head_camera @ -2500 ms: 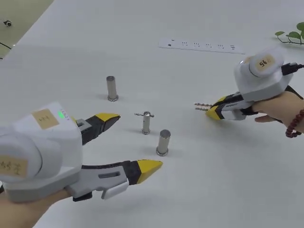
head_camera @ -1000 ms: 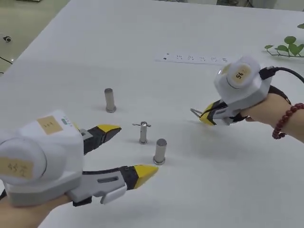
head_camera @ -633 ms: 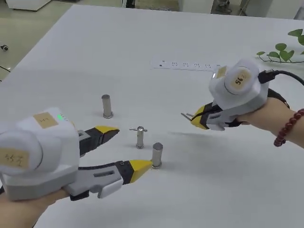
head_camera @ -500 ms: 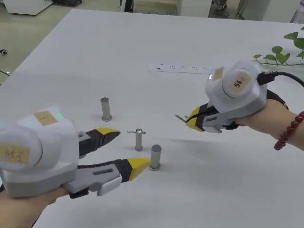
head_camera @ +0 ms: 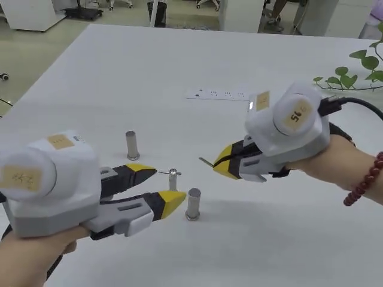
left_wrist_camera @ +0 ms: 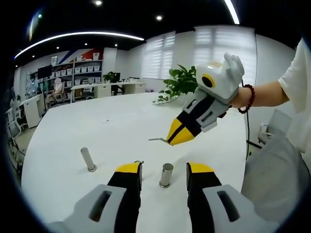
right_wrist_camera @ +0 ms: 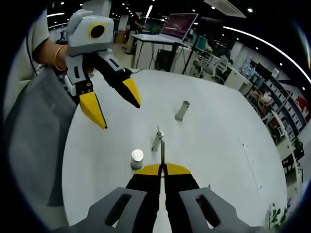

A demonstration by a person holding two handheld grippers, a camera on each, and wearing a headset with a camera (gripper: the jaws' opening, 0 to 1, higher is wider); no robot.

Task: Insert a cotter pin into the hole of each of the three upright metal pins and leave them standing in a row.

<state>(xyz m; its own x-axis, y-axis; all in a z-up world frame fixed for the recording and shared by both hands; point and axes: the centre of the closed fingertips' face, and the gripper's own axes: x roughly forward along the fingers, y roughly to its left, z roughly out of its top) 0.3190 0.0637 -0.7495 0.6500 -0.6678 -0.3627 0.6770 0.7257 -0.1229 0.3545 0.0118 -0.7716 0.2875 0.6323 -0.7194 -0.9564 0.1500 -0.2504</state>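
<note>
Yellow-tipped and nearest the person, the left gripper (head_camera: 160, 185) hangs low over the white table (head_camera: 269, 239) with its jaws parted to a moderate gap and nothing between them. In the left gripper view (left_wrist_camera: 164, 168) the nearest metal pin (left_wrist_camera: 166, 175) stands upright just ahead of that gap. In the head view this pin (head_camera: 193, 204) is just beside the lower jaw tip; whether they touch I cannot tell. It has a plain top.

A little farther back stands the middle metal pin (head_camera: 173, 179), upright, with a fitted cotter pin (head_camera: 169, 173) crossing it near the top. The right gripper view shows this pin (right_wrist_camera: 157, 141) straight ahead of the right gripper (right_wrist_camera: 163, 169).

The right gripper (head_camera: 222, 164) is held above the table to the right of the pins, its jaws closed tight on a loose cotter pin (head_camera: 206, 161). This pin juts out past the tips toward the middle pin — near it, but apart. The left gripper view shows the same pinch (left_wrist_camera: 182, 135).

Beyond, well apart from the other two, the far metal pin (head_camera: 132, 145) stands upright and bare-topped.

Farther back lie a white power strip (head_camera: 218, 94) and, at the table's right edge, a green plant (head_camera: 359, 69).
</note>
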